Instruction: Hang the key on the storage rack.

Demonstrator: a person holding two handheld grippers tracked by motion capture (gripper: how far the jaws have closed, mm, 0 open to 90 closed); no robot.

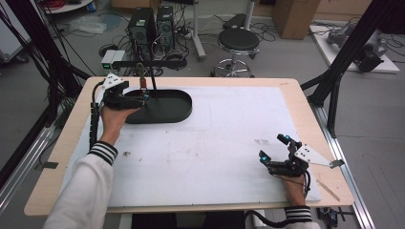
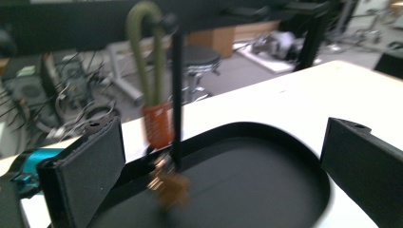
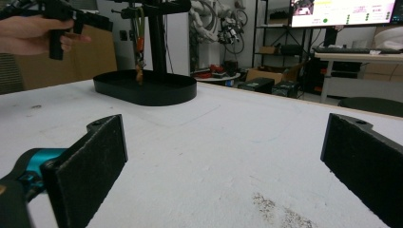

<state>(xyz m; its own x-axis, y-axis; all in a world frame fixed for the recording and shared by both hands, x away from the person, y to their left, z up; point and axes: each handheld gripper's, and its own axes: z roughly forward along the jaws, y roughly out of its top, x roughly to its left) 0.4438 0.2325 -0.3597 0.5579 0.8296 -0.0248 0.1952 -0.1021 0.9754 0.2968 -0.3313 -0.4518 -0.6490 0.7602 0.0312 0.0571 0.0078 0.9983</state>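
Olive-green cord forms the loop of a keychain (image 2: 153, 90) that hangs from the crossbar of a black stand (image 1: 154, 78), with an orange sleeve and a small brass-coloured charm dangling just above the black oval tray (image 1: 184, 107) that is the stand's base. The left gripper (image 1: 143, 98) sits at the tray's left end, jaws spread wide and holding nothing; in the left gripper view the keychain hangs between the two pads, nearer the left one, not yet touched. The right gripper (image 1: 274, 147) rests on the white worktop (image 1: 215, 143) well apart from the tray, toward its near right corner, jaws likewise spread and empty.

The step in hand looks like the approach to take the keychain off its hook. Next, the left gripper would need to ease forward over the tray until the orange sleeve sits squarely between the pads, close on it, then lift so the loop clears the crossbar. The blur suggests the charm may be swinging, so a steady close matters.
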